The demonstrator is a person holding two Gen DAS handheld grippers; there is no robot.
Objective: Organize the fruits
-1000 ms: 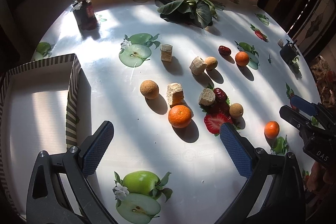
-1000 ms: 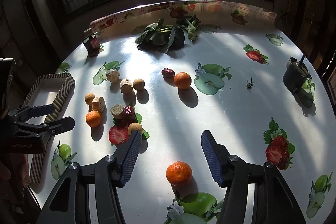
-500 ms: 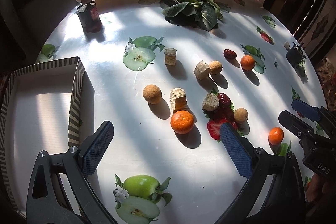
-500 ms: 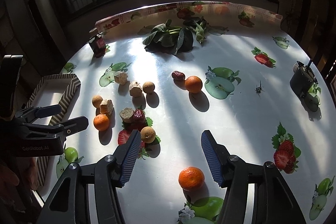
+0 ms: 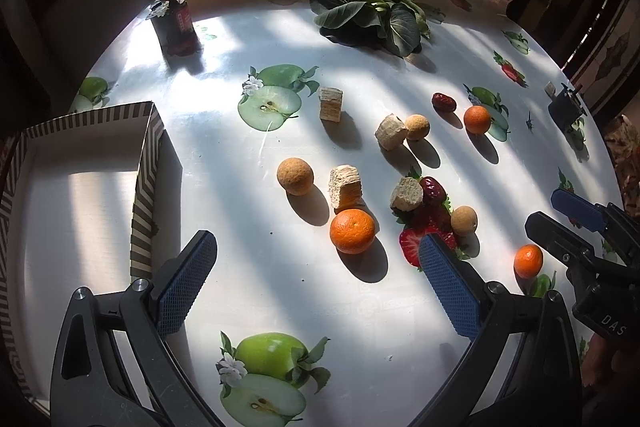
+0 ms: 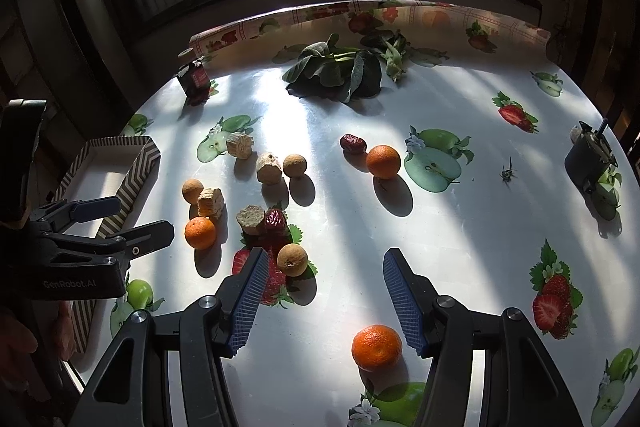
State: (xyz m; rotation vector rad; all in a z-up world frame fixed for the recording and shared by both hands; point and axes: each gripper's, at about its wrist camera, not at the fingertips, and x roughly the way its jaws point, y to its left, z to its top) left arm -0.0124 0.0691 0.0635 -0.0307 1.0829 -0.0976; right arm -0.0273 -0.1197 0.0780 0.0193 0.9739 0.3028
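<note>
My left gripper (image 5: 316, 267) is open and empty above the table, just short of an orange tangerine (image 5: 352, 231). Around it lie a tan longan (image 5: 295, 175), pale cake pieces (image 5: 345, 185), a red date (image 5: 434, 188) and another longan (image 5: 463, 221). My right gripper (image 6: 324, 291) is open and empty; a second tangerine (image 6: 376, 347) lies between its fingers, close to the right one. A third tangerine (image 6: 383, 161) lies farther off beside a date (image 6: 353, 143). A chevron-patterned box (image 5: 80, 195) stands at the left, empty.
The round table has a white fruit-print cloth (image 5: 280, 39). Leafy greens (image 5: 372, 15) lie at the back. A dark jar (image 5: 176, 23) stands back left. A small dark pot (image 6: 588, 157) stands at the right edge. The other gripper shows in each view's side.
Both cameras have pulled back and tilted up a little, so the fruits sit lower in view. The near tangerine now lies lower between the right fingers. Both grippers stay open.
</note>
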